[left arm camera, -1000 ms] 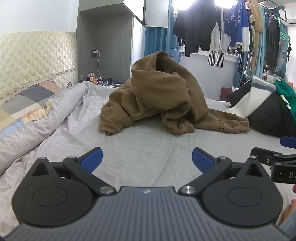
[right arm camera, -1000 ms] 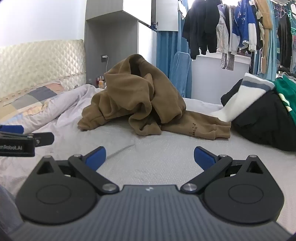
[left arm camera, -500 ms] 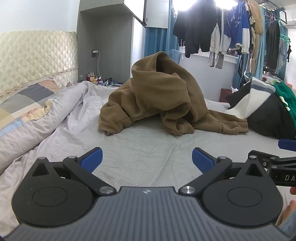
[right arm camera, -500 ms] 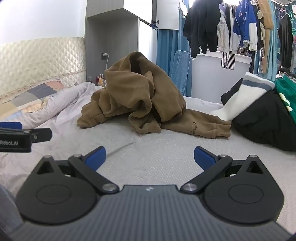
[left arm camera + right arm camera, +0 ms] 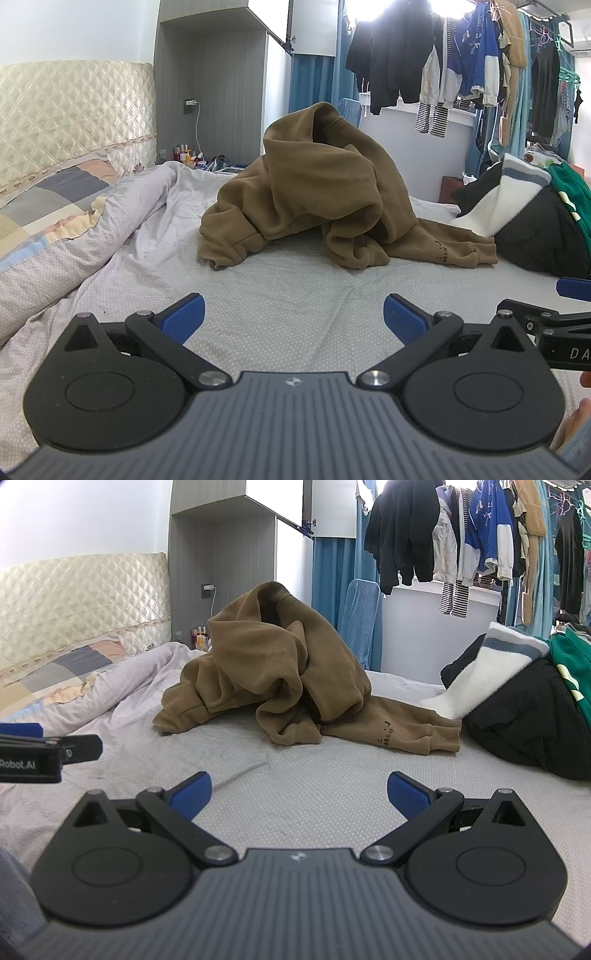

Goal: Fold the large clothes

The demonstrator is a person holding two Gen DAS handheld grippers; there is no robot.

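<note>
Landmark: the brown sweatshirt (image 5: 325,192), heaped near the middle of the bed (image 5: 295,295), on the pale dotted sheet.
Left gripper (image 5: 293,317): wide open, nothing between its blue pads; it hovers over bare sheet, in front of the sweatshirt and well apart from it.
Right gripper (image 5: 298,794): also spread wide and empty, level with the left one, short of the sweatshirt and apart from it.
Step in hand: by my reading the approach; no fabric is gripped and no fold has begun.
Sweatshirt shape: bunched into a peak, with a dark opening near the top that could be the hood or the neck; I cannot tell which.
Long axis: hard to fix while it is heaped. The flat spread runs left to right across the bed.
Pointing: one sleeve (image 5: 410,731) lies flat to the right, its ribbed cuff toward the black and white clothes pile (image 5: 517,709); another ribbed edge (image 5: 221,247) droops to the left front, toward the rumpled quilt (image 5: 74,251).
Next move, as a judgement: go forward to the heap, take two separate edges, likely the right sleeve and the left ribbed edge, then lift and spread the sweatshirt flat before any fold.
Risk: pinching the sheet with the fabric.
</note>
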